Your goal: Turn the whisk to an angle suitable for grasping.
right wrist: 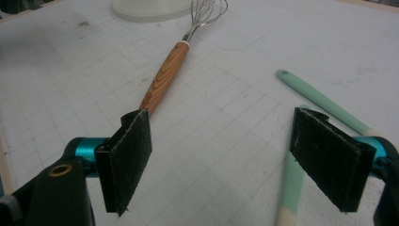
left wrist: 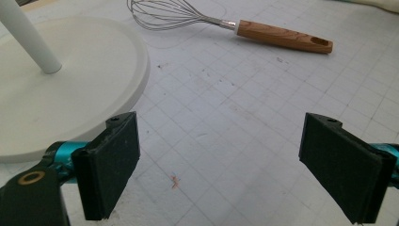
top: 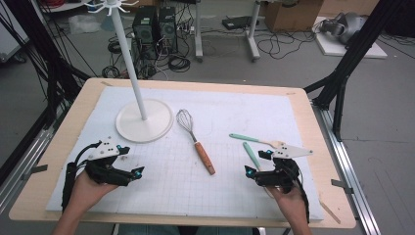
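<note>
A wire whisk with a wooden handle (top: 196, 141) lies in the middle of the white grid mat (top: 220, 112). Two mint-handled utensils (top: 251, 139) (top: 252, 155) lie to its right. My left gripper (top: 131, 160) rests low at the front left, open and holding nothing. In the left gripper view, its jaws (left wrist: 230, 165) stand wide over bare mat, with the whisk (left wrist: 226, 23) far ahead. My right gripper (top: 257, 163) is open at the front right, beside the nearer mint utensil. In the right gripper view, its jaws (right wrist: 221, 160) frame bare mat, and one mint handle (right wrist: 291, 188) runs under the right pad.
A white stand with a round base (top: 144, 122) and a tall pole (top: 128, 54) is at the back left of the mat. Its base (left wrist: 70, 84) lies just ahead-left of my left gripper. Beyond the table's far edge are cables, computer cases and frame legs.
</note>
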Action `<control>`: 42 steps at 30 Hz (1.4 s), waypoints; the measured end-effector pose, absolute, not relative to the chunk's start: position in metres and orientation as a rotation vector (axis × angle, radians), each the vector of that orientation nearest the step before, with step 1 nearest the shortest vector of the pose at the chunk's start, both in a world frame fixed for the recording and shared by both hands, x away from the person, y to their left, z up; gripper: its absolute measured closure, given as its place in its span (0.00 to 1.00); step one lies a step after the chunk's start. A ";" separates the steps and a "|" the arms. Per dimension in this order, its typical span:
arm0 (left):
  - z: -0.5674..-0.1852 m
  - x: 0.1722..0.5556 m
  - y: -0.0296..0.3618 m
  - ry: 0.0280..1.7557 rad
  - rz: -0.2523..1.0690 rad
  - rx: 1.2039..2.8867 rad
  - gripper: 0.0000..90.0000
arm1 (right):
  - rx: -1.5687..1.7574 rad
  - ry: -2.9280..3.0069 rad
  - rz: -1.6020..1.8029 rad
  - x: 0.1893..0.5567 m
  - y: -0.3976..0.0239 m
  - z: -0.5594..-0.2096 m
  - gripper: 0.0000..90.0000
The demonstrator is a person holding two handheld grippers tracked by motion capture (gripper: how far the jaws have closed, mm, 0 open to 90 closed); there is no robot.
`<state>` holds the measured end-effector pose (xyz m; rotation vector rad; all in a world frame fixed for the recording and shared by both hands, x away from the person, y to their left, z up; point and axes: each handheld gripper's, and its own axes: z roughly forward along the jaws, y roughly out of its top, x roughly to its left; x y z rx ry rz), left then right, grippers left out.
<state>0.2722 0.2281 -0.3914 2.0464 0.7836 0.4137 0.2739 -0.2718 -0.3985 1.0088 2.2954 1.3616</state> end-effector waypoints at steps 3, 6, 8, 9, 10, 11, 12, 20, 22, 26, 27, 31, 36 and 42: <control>-0.391 0.272 0.229 0.787 0.416 2.041 0.15 | 1.008 2.288 1.365 0.274 -0.273 -0.398 0.22; -0.391 0.273 0.229 0.792 0.415 2.036 0.15 | 1.005 2.286 1.366 0.274 -0.274 -0.399 0.22; -0.391 0.273 0.229 0.791 0.414 2.037 0.15 | 1.010 2.282 1.366 0.274 -0.274 -0.399 0.22; -0.391 0.273 0.228 0.788 0.412 2.038 0.15 | 1.012 2.282 1.367 0.273 -0.274 -0.398 0.22; -0.391 0.273 0.228 0.788 0.412 2.038 0.15 | 1.012 2.282 1.367 0.273 -0.274 -0.398 0.22; -0.392 0.273 0.228 0.790 0.408 2.039 0.15 | 1.011 2.283 1.368 0.273 -0.274 -0.398 0.22; -0.392 0.273 0.228 0.788 0.410 2.040 0.15 | 1.011 2.282 1.368 0.272 -0.274 -0.398 0.22; -0.393 0.273 0.228 0.791 0.411 2.033 0.15 | 1.010 2.283 1.376 0.272 -0.272 -0.398 0.22; -0.393 0.273 0.228 0.788 0.412 2.037 0.15 | 1.016 2.282 1.383 0.272 -0.271 -0.397 0.22; -0.394 0.273 0.230 0.795 0.412 2.034 0.15 | 0.999 2.278 1.377 0.273 -0.270 -0.397 0.22; -0.394 0.274 0.230 0.801 0.413 2.029 0.15 | 1.005 2.282 1.375 0.273 -0.270 -0.397 0.22; -0.394 0.275 0.230 0.799 0.405 2.023 0.15 | 1.005 2.284 1.387 0.274 -0.266 -0.396 0.22; -0.394 0.275 0.230 0.799 0.407 2.022 0.15 | 1.001 2.300 1.411 0.278 -0.259 -0.393 0.22; -0.394 0.274 0.229 0.799 0.409 2.019 0.15 | 0.987 2.356 1.395 0.285 -0.251 -0.389 0.22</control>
